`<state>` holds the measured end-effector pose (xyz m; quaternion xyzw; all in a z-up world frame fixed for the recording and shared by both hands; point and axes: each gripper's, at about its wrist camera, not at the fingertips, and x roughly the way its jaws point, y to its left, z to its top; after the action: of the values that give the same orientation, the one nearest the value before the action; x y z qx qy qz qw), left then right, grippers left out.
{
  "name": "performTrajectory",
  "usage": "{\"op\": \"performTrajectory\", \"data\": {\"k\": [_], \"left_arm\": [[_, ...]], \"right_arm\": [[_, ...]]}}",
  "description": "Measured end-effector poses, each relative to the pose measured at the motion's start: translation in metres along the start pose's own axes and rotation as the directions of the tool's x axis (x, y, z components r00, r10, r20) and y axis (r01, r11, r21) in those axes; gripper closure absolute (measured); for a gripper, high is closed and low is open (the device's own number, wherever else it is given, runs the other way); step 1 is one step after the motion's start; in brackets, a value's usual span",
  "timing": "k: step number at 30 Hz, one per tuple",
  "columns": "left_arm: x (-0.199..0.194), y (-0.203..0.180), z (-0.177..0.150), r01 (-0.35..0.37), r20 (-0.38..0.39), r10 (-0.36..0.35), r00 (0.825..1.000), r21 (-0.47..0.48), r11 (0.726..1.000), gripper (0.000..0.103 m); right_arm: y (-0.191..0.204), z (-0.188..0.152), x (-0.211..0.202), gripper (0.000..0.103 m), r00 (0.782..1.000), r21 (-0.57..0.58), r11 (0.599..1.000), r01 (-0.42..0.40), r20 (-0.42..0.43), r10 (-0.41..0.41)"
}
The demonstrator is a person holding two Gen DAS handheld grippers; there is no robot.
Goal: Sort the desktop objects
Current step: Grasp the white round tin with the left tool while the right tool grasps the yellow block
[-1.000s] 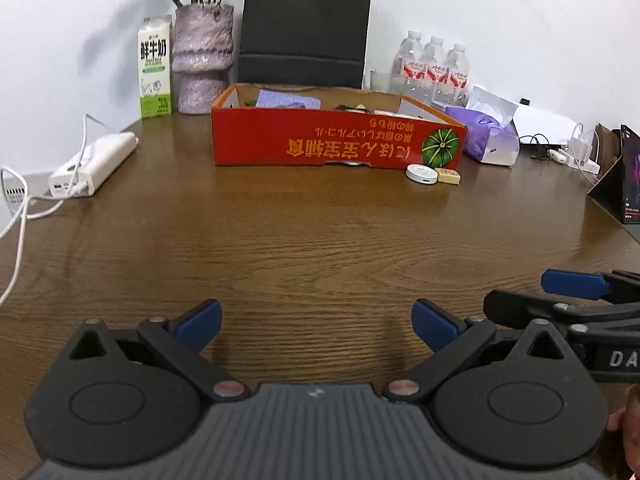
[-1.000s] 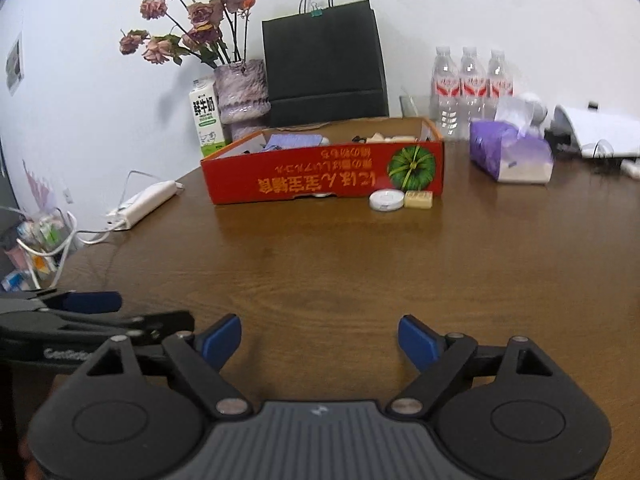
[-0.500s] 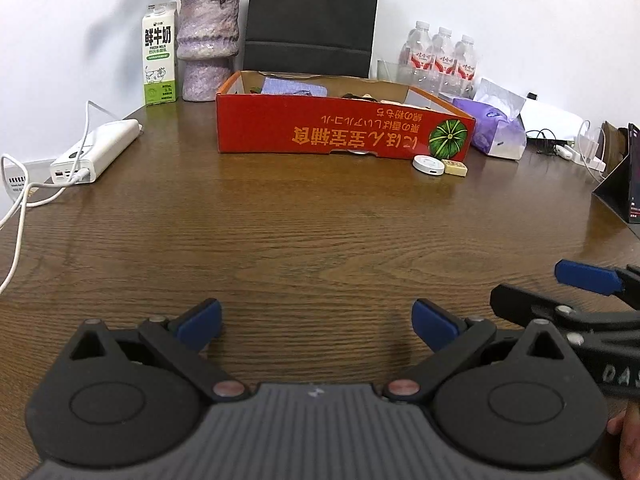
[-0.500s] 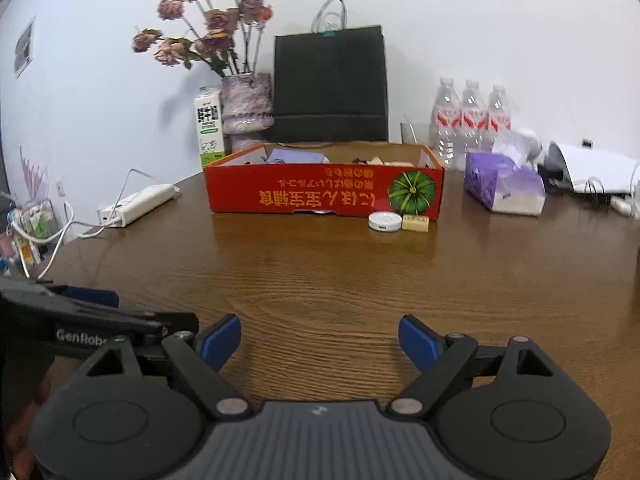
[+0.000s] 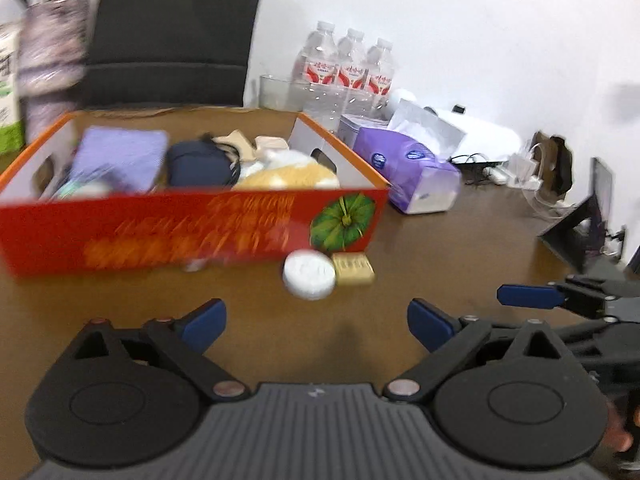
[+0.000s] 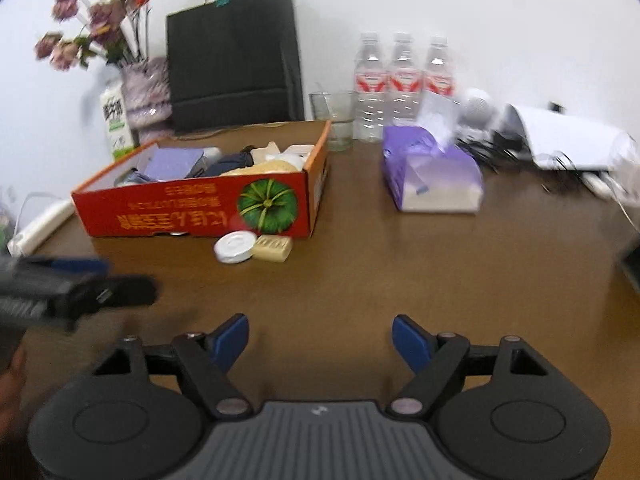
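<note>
Both claws, left [image 5: 316,320] and right [image 6: 320,338], gape empty; I risk shoving the disc [image 5: 309,274] under the box [image 5: 180,228].

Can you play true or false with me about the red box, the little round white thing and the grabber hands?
1. The round white tin is inside the red box. False: it lies on the table in front of the box.
2. A small tan block sits right beside the tin. True.
3. The left gripper holds the tin. False: its fingers are open and empty.
4. The right gripper is open. True.
5. The purple tissue pack is in the box. False: it sits on the table, right of the box.
</note>
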<state>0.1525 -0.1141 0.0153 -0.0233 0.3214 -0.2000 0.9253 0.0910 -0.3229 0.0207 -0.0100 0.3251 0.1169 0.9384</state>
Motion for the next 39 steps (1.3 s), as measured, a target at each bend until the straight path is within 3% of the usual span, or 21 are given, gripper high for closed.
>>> {"op": "performTrajectory", "data": {"k": [3, 5, 6, 8, 10, 11, 13, 14, 15, 16, 18, 19, 20, 24, 27, 28, 29, 35, 37, 39], "left_arm": [[0.035, 0.004, 0.013, -0.037, -0.032, 0.038, 0.999, 0.005, 0.999, 0.009], [0.049, 0.011, 0.017, -0.022, -0.069, 0.02, 0.997, -0.026, 0.999, 0.027], [0.05, 0.013, 0.017, -0.023, -0.053, 0.021, 0.998, -0.024, 0.999, 0.03], [0.049, 0.013, 0.016, -0.006, -0.058, 0.006, 0.998, -0.001, 1.0, 0.066], [0.042, 0.016, 0.015, 0.027, -0.06, -0.026, 0.998, 0.006, 1.0, 0.085], [0.038, 0.019, 0.013, 0.03, -0.06, -0.03, 0.998, -0.003, 1.0, 0.089], [0.031, 0.023, 0.008, 0.01, -0.059, -0.011, 0.998, -0.011, 1.0, 0.091], [0.028, 0.025, 0.005, -0.002, -0.066, 0.002, 0.998, -0.007, 1.0, 0.091], [0.024, 0.026, 0.003, -0.005, -0.067, 0.005, 0.998, -0.001, 1.0, 0.091], [0.02, 0.027, 0.002, -0.003, -0.058, 0.004, 0.998, 0.002, 1.0, 0.085], [0.015, 0.028, 0.002, -0.005, -0.025, 0.005, 1.0, 0.001, 1.0, 0.048], [0.014, 0.027, 0.004, -0.008, -0.007, 0.008, 1.0, 0.011, 1.0, 0.024], [0.015, 0.024, 0.005, -0.017, 0.014, 0.016, 1.0, 0.025, 1.0, 0.019], [0.04, 0.011, 0.018, -0.057, -0.041, 0.06, 0.997, 0.062, 0.996, 0.021], [0.052, 0.002, 0.014, -0.09, -0.048, 0.093, 0.994, 0.057, 0.994, 0.037], [0.052, -0.003, 0.011, -0.12, -0.03, 0.123, 0.992, 0.083, 0.989, 0.057], [0.051, -0.008, 0.008, -0.144, -0.013, 0.147, 0.989, 0.117, 0.983, 0.063], [0.001, 0.0, -0.02, -0.128, -0.038, 0.129, 0.991, 0.027, 0.991, 0.063], [-0.027, 0.006, -0.038, -0.113, -0.041, 0.112, 0.993, -0.006, 0.994, 0.063], [-0.055, 0.012, -0.055, -0.143, -0.041, 0.142, 0.989, -0.038, 0.989, 0.063]], "right_arm": [[-0.008, 0.017, 0.028, 0.033, 0.999, -0.11, 0.993, -0.037, -0.03, 0.033], [-0.014, 0.025, 0.047, 0.033, 0.996, -0.182, 0.981, -0.068, -0.063, 0.058], [-0.015, 0.028, 0.053, 0.033, 0.994, -0.206, 0.974, -0.092, -0.073, 0.079], [-0.015, 0.033, 0.065, 0.038, 0.986, -0.233, 0.96, -0.158, -0.097, 0.138], [-0.009, 0.039, 0.075, 0.042, 0.971, -0.264, 0.936, -0.233, -0.115, 0.21], [-0.003, 0.041, 0.08, 0.043, 0.967, -0.284, 0.925, -0.253, -0.117, 0.228], [0.008, 0.045, 0.089, 0.044, 0.965, -0.309, 0.914, -0.262, -0.103, 0.242], [0.012, 0.047, 0.092, 0.052, 0.963, -0.308, 0.913, -0.269, -0.098, 0.25], [0.015, 0.048, 0.093, 0.072, 0.957, -0.305, 0.907, -0.292, -0.097, 0.275], [0.018, 0.048, 0.094, 0.074, 0.954, -0.299, 0.906, -0.3, -0.095, 0.285], [0.023, 0.042, 0.088, 0.078, 0.959, -0.324, 0.903, -0.282, -0.074, 0.273], [0.023, 0.039, 0.084, 0.078, 0.964, -0.33, 0.906, -0.266, -0.068, 0.258], [0.023, 0.037, 0.08, 0.078, 0.969, -0.325, 0.913, -0.246, -0.062, 0.239], [0.01, 0.022, 0.054, 0.078, 0.985, -0.245, 0.955, -0.17, -0.03, 0.168], [0.0, 0.008, 0.037, 0.078, 0.994, -0.158, 0.982, -0.107, -0.026, 0.104], [-0.003, 0.002, 0.033, 0.078, 0.997, -0.125, 0.989, -0.079, -0.023, 0.076], [-0.005, -0.003, 0.027, 0.08, 0.998, -0.083, 0.995, -0.06, -0.01, 0.06], [0.007, -0.018, -0.006, 0.08, 0.999, 0.055, 0.998, -0.023, 0.041, 0.021], [0.02, -0.024, -0.019, 0.08, 0.998, 0.055, 0.998, -0.016, 0.063, 0.013], [0.032, -0.033, -0.032, 0.08, 0.996, 0.055, 0.998, -0.02, 0.084, 0.016]]}}
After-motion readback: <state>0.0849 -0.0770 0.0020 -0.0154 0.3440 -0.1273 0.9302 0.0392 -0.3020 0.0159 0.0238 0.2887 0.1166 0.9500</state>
